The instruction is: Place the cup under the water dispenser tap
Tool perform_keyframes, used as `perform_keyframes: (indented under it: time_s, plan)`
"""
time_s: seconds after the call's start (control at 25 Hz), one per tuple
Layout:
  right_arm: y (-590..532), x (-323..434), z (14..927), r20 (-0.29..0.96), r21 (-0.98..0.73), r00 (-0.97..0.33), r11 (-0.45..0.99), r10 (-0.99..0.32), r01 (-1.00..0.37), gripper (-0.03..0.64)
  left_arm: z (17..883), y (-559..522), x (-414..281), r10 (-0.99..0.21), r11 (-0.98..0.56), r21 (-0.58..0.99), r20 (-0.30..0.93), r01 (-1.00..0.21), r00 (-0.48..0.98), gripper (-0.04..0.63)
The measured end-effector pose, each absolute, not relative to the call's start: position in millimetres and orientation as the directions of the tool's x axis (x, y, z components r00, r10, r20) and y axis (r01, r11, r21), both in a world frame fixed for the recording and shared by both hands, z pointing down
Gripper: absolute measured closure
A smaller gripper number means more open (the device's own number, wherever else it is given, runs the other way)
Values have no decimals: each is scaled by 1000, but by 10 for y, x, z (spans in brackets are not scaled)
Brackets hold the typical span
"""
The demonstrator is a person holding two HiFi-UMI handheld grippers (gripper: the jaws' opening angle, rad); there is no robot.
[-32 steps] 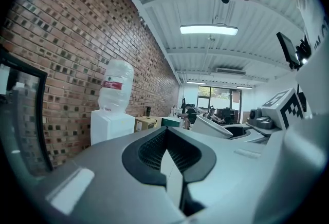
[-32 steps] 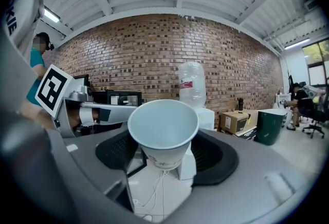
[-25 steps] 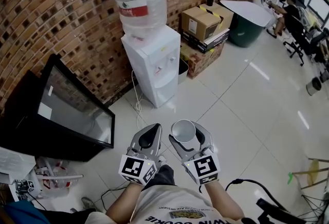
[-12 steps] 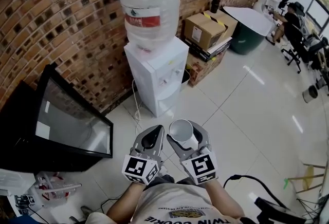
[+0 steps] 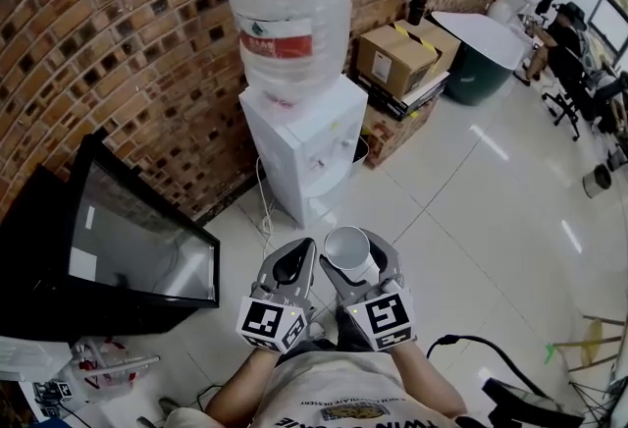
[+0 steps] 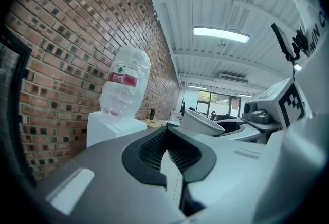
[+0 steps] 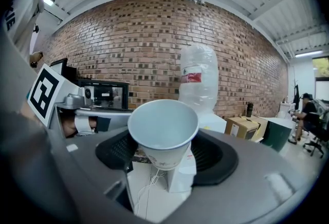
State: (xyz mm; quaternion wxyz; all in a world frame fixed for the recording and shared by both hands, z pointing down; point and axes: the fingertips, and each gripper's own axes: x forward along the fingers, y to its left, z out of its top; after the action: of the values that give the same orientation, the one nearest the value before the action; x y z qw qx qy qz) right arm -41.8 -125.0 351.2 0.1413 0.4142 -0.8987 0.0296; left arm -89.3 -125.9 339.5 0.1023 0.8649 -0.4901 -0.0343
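A: What has changed against the earlier frames?
B: The white water dispenser with the clear plastic bottle is seen larger and nearer in the head view. Both hand-held grippers have been carried toward it. The grip is unchanged.
A: Cup location?
B: The white paper cup is clamped between the wide-spread jaws of the right hand-held gripper, with the pads pressed on its sides. Its mouth is tipped back toward the gripper camera. It is held above the white tiled floor, well apart from the dispenser.
A: Left side?
B: The left hand-held gripper is closed, tips together, nothing gripped.
A: Pose?
B: Both are held side by side just ahead of the torso and aimed at the dispenser. The right is pitched slightly down, the left about level.
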Motion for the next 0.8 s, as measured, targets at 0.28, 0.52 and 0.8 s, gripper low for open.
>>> perform_keyframes:
  time_s: [0.28, 0.52, 0.8]
  plan:
    - [-1597, -426, 3643, 291, 60, -624, 665, -725, -745, 288, 3478, -1541, -871, -863, -488, 197, 33, -850, 504, 604]
    - [-1940, -421, 3916, 322, 66, -626, 676, -710, -734, 288, 3614, -1829, -851, -872, -467, 200, 57, -861, 486, 604]
    - [-2419, -482, 4397, 356, 76, -620, 683, -699, -726, 288, 3987, -2216, -839, -879, -451, 210, 65, -867, 473, 604]
